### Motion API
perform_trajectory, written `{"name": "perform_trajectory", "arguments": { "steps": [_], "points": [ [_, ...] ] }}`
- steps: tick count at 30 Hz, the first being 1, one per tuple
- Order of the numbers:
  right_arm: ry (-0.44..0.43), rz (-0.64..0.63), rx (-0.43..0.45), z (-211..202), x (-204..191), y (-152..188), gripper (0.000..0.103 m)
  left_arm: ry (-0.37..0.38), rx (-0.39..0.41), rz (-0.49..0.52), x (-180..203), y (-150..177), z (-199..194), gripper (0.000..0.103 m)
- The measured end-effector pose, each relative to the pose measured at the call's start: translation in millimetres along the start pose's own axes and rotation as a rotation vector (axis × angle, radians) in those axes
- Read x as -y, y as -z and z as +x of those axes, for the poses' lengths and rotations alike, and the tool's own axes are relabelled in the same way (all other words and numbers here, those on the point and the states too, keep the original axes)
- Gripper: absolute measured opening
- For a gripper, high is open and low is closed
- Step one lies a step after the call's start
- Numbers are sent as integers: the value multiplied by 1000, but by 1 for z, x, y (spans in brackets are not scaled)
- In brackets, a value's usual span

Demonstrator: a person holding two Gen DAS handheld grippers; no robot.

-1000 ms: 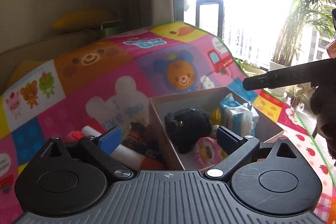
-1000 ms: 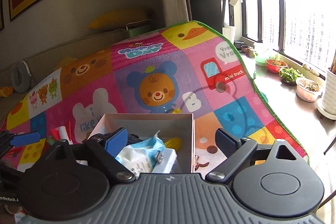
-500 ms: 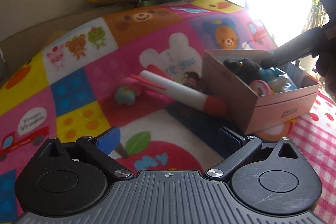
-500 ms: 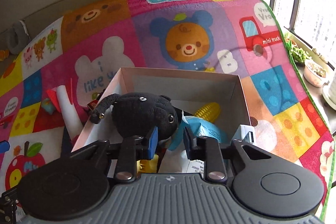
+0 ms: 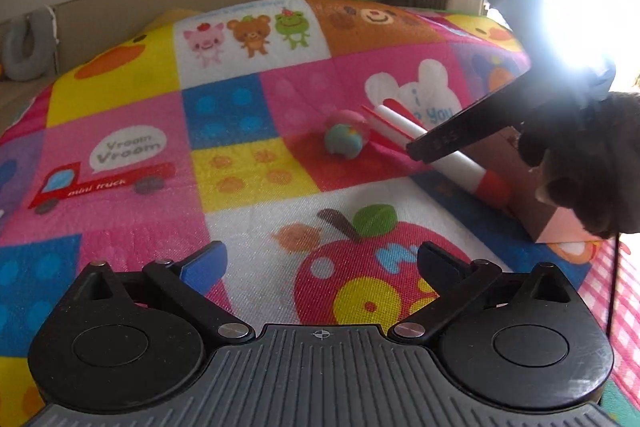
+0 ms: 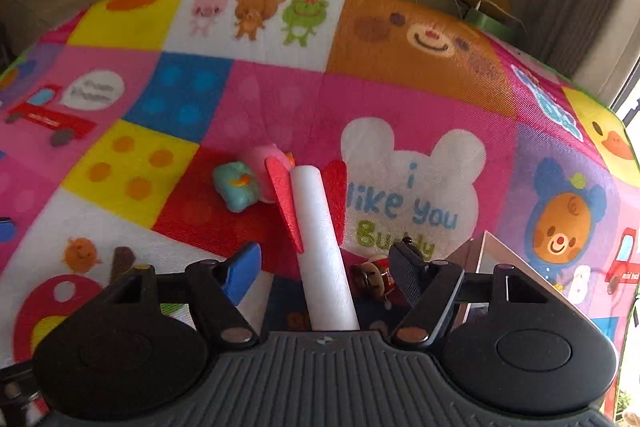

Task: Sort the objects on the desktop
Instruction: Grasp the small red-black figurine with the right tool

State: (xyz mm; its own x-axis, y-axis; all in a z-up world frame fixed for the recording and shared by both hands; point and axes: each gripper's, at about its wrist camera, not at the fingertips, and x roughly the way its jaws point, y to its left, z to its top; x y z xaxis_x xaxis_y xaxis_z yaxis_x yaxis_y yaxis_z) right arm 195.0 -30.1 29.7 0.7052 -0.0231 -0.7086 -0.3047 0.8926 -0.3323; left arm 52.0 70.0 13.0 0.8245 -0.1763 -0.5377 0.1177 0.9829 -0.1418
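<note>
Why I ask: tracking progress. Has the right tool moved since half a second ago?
Yes: the right tool swung left off the box to straddle the foam rocket.

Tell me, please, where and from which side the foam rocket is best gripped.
Grip the foam rocket on its bare white shaft, between the red fins and the red nose. It lies flat between the right tool's open fingers, so closing from above across the narrow tube seems easiest.

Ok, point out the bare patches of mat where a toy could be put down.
Free: the blue and yellow dotted squares left of the teal-and-pink toy, and the apple print before the left tongs. Crowded: around the foam rocket, with the small figure and cardboard box close by.
</note>
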Motion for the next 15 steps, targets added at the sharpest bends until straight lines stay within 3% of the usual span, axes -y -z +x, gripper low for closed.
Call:
{"name": "perform_trajectory", "arguments": {
  "steps": [1, 2, 5, 8, 10, 11, 13, 15],
  "points": [
    [8, 2, -30, 10, -2, -2, 38, 20, 2, -5, -1, 0, -1, 103],
    [6, 9, -84, 20, -3, -4, 29, 43, 6, -7, -2, 1, -2, 103],
    [-51, 91, -127, 9, 4, -7, 28, 98, 16, -2, -2, 1, -3, 103],
    [-283, 244, -219, -18, 19, -10, 29, 150, 16, 6, -1, 3, -3, 103],
    [-413, 285, -216, -41, 24, -16, 33, 175, 15, -6, -3, 3, -2, 103],
    [-397, 274, -183, -52, 27, -21, 35, 187, 14, -16, -4, 3, -2, 103],
    [-275, 257, -135, -58, 35, -33, 36, 196, 13, -33, -7, 3, -2, 103],
    [-171, 306, -172, -43, 48, -41, 36, 203, 13, -43, -8, 4, -2, 103]
  ]
}}
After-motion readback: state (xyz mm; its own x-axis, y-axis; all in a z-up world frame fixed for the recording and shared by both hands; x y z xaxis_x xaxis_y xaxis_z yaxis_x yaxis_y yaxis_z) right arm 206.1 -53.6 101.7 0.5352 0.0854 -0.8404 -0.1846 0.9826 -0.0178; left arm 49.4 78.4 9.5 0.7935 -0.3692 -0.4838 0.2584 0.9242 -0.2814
